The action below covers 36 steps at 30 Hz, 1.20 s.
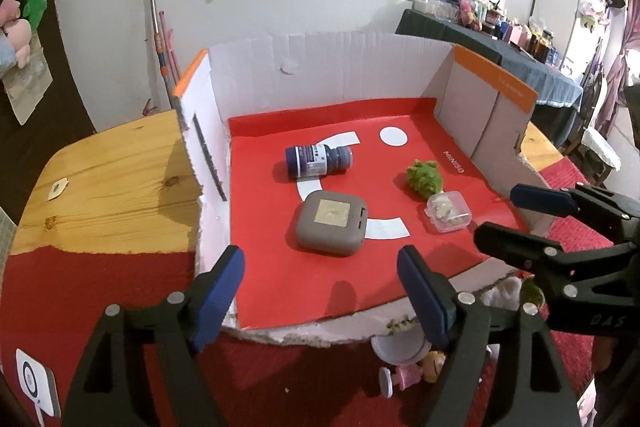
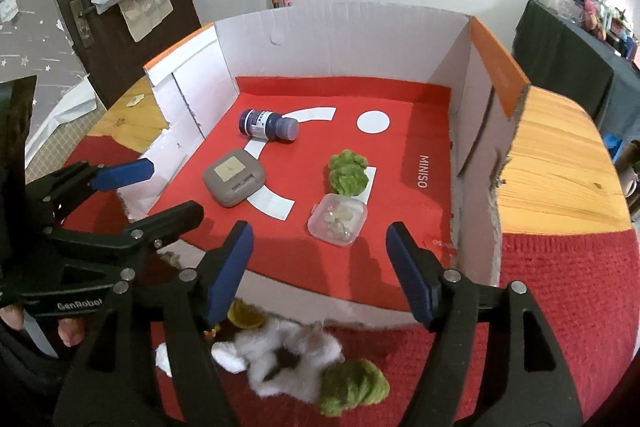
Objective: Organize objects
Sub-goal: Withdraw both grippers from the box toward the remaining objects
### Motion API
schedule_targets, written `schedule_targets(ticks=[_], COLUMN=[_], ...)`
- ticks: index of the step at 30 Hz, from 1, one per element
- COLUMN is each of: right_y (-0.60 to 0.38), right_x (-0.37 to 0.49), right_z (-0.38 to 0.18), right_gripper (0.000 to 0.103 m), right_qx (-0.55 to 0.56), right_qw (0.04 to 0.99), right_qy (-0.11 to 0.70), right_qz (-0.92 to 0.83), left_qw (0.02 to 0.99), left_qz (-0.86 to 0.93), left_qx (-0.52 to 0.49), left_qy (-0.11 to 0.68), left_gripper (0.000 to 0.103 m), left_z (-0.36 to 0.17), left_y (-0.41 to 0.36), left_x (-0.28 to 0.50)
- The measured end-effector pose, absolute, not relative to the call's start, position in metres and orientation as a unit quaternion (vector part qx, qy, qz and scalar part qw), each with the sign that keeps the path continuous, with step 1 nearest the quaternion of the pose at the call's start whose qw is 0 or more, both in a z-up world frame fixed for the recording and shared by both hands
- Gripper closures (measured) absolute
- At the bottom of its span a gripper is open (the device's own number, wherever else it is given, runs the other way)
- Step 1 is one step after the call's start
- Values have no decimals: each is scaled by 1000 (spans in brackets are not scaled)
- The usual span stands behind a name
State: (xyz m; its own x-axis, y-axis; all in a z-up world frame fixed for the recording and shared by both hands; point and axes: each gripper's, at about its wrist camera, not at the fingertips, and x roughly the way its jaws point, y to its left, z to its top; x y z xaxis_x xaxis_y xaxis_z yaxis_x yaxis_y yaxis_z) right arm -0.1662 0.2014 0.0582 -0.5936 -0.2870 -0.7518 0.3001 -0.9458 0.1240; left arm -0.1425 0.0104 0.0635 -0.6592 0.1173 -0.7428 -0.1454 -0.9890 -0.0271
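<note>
An open-fronted cardboard box [image 1: 320,67] with a red floor holds a dark blue bottle [image 1: 318,161] lying on its side, a grey square case [image 1: 330,223], a green fuzzy toy [image 1: 424,177] and a small clear plastic box [image 1: 448,211]. The right wrist view shows the same bottle [image 2: 268,125], case [image 2: 234,179], green toy [image 2: 347,173] and clear box [image 2: 338,219]. My left gripper [image 1: 320,259] hovers open in front of the grey case, holding nothing. My right gripper [image 2: 319,233] hovers open just short of the clear box, also with nothing in it.
In front of the box, on the red cloth [image 2: 560,287], lie a white plush toy [image 2: 288,355] with a green part, a pink figure [image 1: 408,375] and a white round lid [image 1: 400,349]. Bare wooden table [image 1: 120,179] flanks the box on both sides.
</note>
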Motion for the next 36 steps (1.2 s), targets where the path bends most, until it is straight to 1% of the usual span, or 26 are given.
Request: schedule_targets(ticks=[6, 9, 13, 18, 20, 36], right_y=[206, 207, 208, 210, 210, 212], right_x=[-155, -150, -142, -132, -128, -106], right_z=[63, 64, 66, 68, 70, 71], right_gripper=[26, 26, 22, 20, 15, 12], right_qx=[413, 410, 407, 401, 398, 394], right_qw=[163, 164, 163, 158, 158, 157], right_qy=[-2, -7, -10, -13, -13, -19], right_qz=[-896, -897, -899, -902, -904, -906], left_qw=[72, 73, 71, 72, 77, 83], left_qz=[911, 911, 912, 913, 914, 916], left_qx=[-406, -406, -404, -402, -399, -393], left_qy=[5, 0, -7, -3, 0, 3], left_gripper=[16, 12, 8, 5, 2, 0], left_z=[65, 65, 65, 67, 68, 69], left_y=[8, 7, 5, 7, 10, 13], left_x=[-134, -128, -121, -115, -110, -88])
